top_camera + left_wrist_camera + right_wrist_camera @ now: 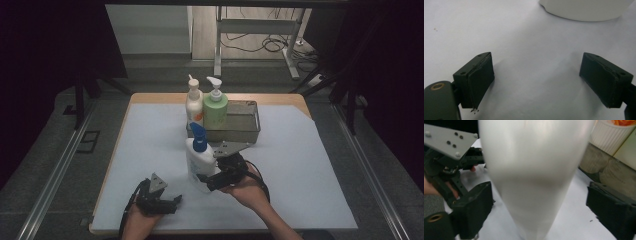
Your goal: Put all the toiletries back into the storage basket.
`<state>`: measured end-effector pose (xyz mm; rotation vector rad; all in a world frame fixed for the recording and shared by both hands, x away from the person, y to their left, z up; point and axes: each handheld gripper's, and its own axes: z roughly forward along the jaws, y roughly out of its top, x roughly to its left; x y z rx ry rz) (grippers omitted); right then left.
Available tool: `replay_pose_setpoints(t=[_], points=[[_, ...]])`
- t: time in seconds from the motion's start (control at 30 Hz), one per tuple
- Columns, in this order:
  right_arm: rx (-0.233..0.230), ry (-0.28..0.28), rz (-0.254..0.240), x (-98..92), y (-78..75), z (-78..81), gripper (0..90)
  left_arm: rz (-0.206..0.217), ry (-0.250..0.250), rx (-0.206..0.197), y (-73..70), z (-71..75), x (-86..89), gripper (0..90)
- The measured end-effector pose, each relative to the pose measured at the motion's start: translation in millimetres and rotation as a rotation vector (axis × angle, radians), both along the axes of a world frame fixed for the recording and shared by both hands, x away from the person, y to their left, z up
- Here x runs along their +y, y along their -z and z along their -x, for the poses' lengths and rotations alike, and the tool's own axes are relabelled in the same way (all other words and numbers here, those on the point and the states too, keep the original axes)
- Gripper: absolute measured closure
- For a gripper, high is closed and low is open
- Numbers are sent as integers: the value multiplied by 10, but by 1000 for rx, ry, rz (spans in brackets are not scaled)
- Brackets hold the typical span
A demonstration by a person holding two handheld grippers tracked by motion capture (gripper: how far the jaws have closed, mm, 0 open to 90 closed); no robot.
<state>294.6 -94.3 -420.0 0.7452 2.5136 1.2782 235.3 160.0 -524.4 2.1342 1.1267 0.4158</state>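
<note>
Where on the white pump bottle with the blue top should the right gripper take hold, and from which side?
Grip the white pump bottle with the blue top across its lower body, coming level from the person's side. It stands upright, and the right gripper already has its open jaws on either side; the blue pump head looks too irregular to clamp.

white bottle (pixel 534 177) blurred and cut off at top, its base (pixel 586 10) cropped by frame edge

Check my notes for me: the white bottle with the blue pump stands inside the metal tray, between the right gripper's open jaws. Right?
Not quite. The white bottle with the blue pump stands on the white mat, in front of the metal tray, as the high view shows. It is between the right gripper's open jaws.
</note>
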Motion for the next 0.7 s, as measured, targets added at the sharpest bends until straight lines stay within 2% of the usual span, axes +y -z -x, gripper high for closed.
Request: replay_pose_setpoints(t=[0.27, 0.43, 0.57, 0.7], points=[[-4, 17, -22, 97, -6, -50, 175, -1, 1, 1, -1, 0, 1, 121], [-3, 24, -31, 160, -4, -65, 260, -1, 1, 1, -1, 0, 0, 121], [6, 20, -29, 206, 13, -80, 326, -2, 1, 1, -1, -1, 1, 121], [-17, 29, -11, 229, 19, -71, 361, 0, 0, 1, -1, 0, 0, 121]])
